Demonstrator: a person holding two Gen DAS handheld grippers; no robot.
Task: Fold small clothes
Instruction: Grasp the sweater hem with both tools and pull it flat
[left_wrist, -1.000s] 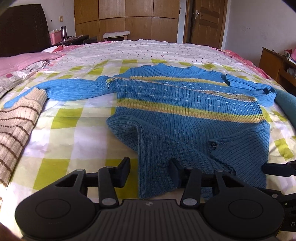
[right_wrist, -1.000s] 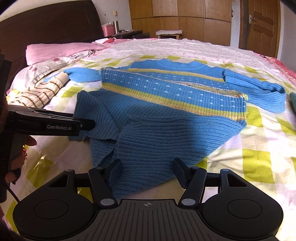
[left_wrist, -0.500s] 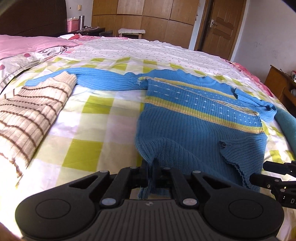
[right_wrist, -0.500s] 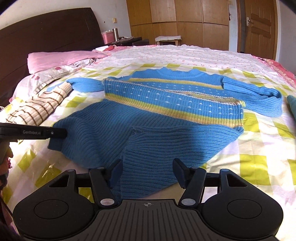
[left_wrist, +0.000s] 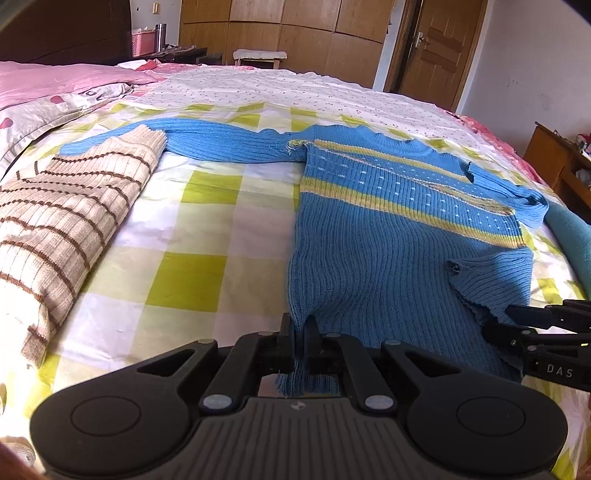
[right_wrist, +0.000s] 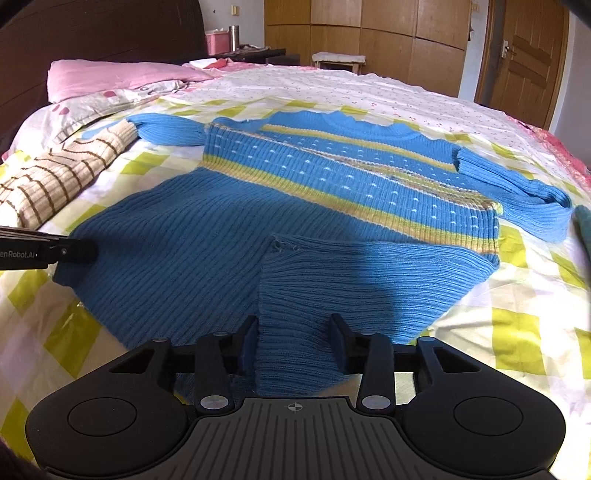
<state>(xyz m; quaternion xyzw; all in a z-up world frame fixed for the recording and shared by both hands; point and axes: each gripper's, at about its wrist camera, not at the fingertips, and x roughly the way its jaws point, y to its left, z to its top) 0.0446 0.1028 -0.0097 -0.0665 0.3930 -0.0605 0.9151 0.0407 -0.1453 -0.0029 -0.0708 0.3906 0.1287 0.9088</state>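
A blue knit sweater (left_wrist: 399, 236) with yellow stripes lies face up on the checked bed sheet (left_wrist: 207, 236); it also shows in the right wrist view (right_wrist: 317, 206). Its right bottom corner is folded up over the body. My left gripper (left_wrist: 300, 332) is shut on the sweater's left bottom hem corner, and shows in the right wrist view (right_wrist: 74, 251) at the hem's left end. My right gripper (right_wrist: 293, 338) is open, its fingers either side of the folded-up right hem. It shows in the left wrist view (left_wrist: 517, 325) at the right.
A beige sweater with brown stripes (left_wrist: 66, 221) lies at the left, over the blue sleeve's cuff. Pink pillows (right_wrist: 118, 77) lie at the bed head. A teal cloth (left_wrist: 569, 229) lies at the right edge. A wooden cabinet (left_wrist: 561, 162) stands right of the bed.
My left gripper has shut on the left hem corner and drawn it out to the left, flattening the sweater's lower body. My right gripper has stayed open and moved in over the folded hem.
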